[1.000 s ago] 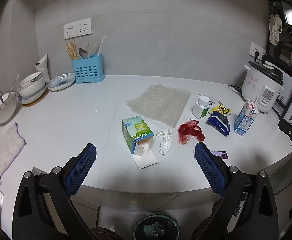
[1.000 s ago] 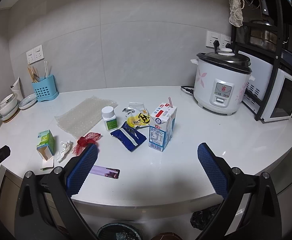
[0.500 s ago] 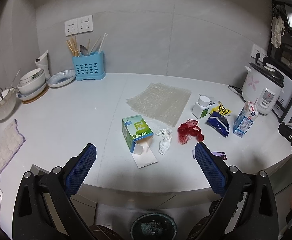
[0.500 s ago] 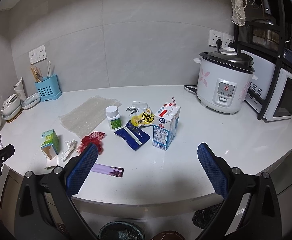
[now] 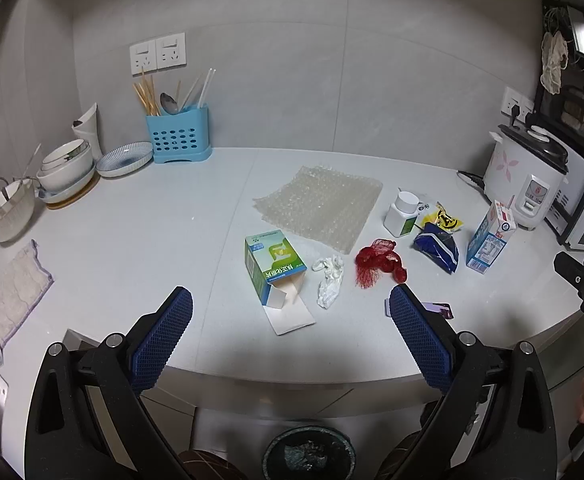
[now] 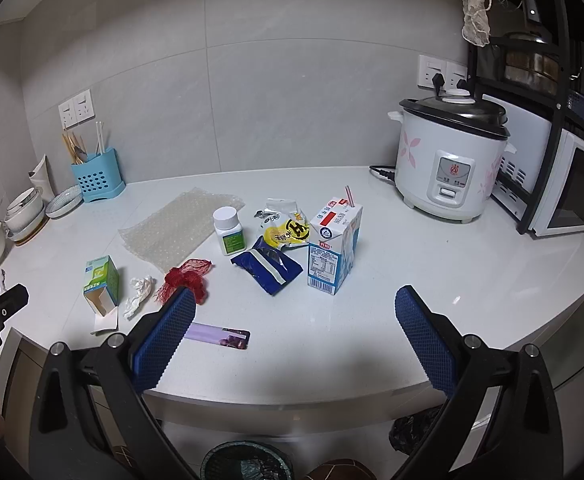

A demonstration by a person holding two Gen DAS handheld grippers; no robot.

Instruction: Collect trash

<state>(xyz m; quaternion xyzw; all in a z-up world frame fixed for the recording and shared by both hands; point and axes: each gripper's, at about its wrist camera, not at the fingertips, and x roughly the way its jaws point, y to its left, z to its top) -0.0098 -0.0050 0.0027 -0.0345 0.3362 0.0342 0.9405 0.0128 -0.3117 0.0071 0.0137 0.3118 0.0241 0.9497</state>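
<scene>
Left wrist view: held off the front edge of the pale grey kitchen countertop (image 5: 140, 240), above it, facing the tiled back wall, green-and-white open cardboard box (image 5: 273, 265) nearest centre. Right wrist view: same edge, further right of that box (image 6: 101, 280), facing the white flower-printed rice cooker (image 6: 450, 160). Shared: countertop litter, the box, the round dark bin (image 5: 309, 453) (image 6: 248, 462) below.

Glossy smooth countertop (image 6: 392, 264); paper carton (image 6: 334, 246); seemingly plastic bubble wrap (image 5: 324, 206); red mesh net (image 5: 376, 262).
</scene>
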